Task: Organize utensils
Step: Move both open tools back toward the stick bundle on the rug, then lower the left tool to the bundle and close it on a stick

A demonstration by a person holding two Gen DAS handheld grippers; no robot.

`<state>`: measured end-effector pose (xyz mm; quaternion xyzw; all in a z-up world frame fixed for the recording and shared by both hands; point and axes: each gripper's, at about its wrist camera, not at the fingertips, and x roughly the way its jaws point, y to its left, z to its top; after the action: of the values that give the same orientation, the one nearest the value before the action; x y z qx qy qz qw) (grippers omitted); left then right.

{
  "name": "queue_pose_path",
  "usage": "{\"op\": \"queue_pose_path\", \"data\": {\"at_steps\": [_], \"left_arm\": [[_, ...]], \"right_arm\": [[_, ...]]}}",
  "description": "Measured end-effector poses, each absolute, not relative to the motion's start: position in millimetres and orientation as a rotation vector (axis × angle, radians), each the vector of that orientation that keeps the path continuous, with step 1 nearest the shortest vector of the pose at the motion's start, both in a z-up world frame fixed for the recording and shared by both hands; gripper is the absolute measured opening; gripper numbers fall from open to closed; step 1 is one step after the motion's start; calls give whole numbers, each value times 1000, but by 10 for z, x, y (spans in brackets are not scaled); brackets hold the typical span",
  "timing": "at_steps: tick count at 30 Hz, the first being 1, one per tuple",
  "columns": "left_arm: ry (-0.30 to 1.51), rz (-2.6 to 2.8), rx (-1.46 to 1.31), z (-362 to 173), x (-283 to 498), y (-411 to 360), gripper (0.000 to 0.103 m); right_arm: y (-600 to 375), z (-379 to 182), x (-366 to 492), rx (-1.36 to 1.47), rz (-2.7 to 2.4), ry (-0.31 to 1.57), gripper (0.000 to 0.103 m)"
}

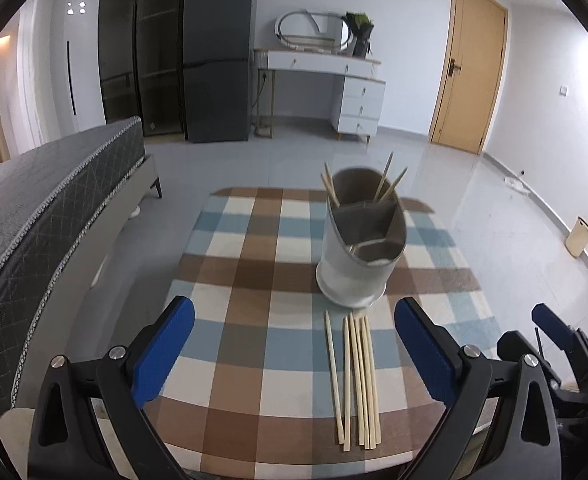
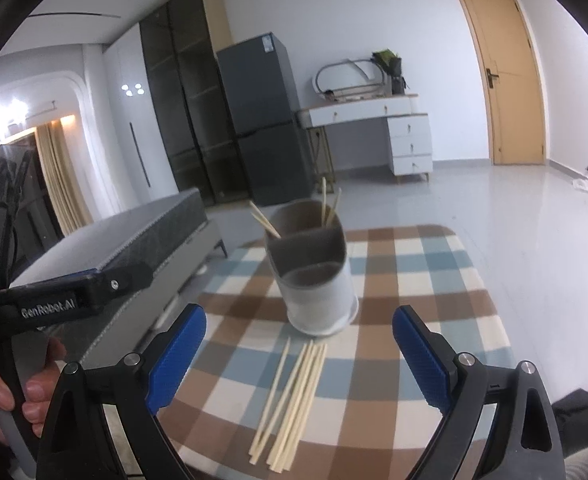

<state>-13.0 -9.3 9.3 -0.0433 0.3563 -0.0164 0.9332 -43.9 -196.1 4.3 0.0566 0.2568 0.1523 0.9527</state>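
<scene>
Several pale wooden chopsticks (image 1: 354,380) lie side by side on the checked tablecloth (image 1: 254,280), just in front of a grey divided utensil holder (image 1: 358,256). A few chopsticks (image 1: 388,178) stand in the holder's back compartment. My left gripper (image 1: 294,344) is open and empty, hovering above the near table with the loose chopsticks between its blue pads. In the right wrist view the loose chopsticks (image 2: 290,396) lie between the blue pads of my open, empty right gripper (image 2: 298,356), in front of the holder (image 2: 314,272).
A grey bed (image 1: 54,216) runs along the table's left side. The right gripper shows at the left wrist view's right edge (image 1: 554,340); the left gripper body (image 2: 66,292) and a hand show at left in the right wrist view. Fridge, dresser and door stand behind.
</scene>
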Motion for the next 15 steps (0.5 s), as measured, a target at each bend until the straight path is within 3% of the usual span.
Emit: {"op": "queue_pose_path", "data": {"at_steps": [15], "left_arm": [[979, -78, -92, -663, 296, -93, 98]], "right_arm": [[-1971, -319, -98, 106, 226, 675, 95]]}}
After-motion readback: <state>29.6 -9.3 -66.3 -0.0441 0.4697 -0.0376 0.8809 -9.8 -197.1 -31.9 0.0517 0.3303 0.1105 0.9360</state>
